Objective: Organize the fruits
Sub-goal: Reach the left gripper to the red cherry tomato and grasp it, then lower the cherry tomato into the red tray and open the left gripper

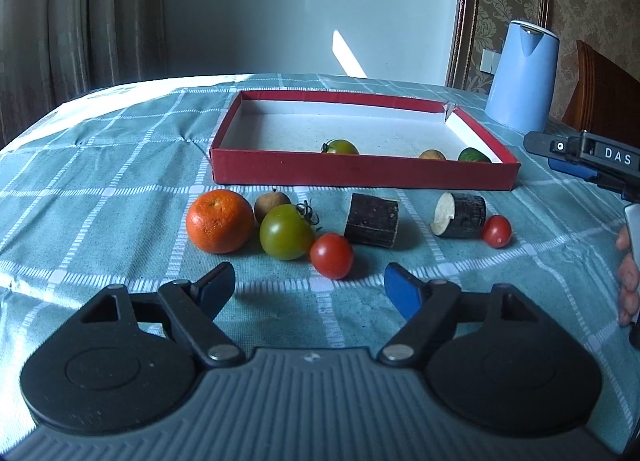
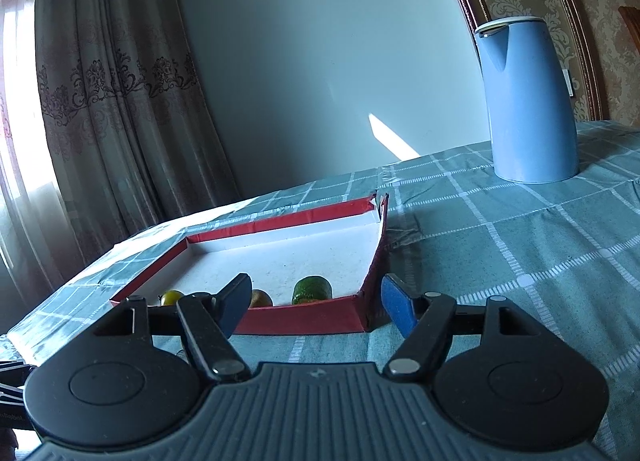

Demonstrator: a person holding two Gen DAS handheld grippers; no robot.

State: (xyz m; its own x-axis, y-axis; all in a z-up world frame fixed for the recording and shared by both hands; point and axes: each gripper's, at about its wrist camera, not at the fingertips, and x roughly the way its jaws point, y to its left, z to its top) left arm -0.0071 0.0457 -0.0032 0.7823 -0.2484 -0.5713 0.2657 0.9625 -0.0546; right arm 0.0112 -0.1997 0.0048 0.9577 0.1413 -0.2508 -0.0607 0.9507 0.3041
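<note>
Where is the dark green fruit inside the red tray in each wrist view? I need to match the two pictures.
Left wrist view: dark green fruit sits at the tray's near right corner, half hidden behind the front wall.
Right wrist view: it lies centre frame, just behind the near wall, between the open right tongs.
Shared landmark: the red tray's torn far right corner, with the blue kettle beyond it.
</note>
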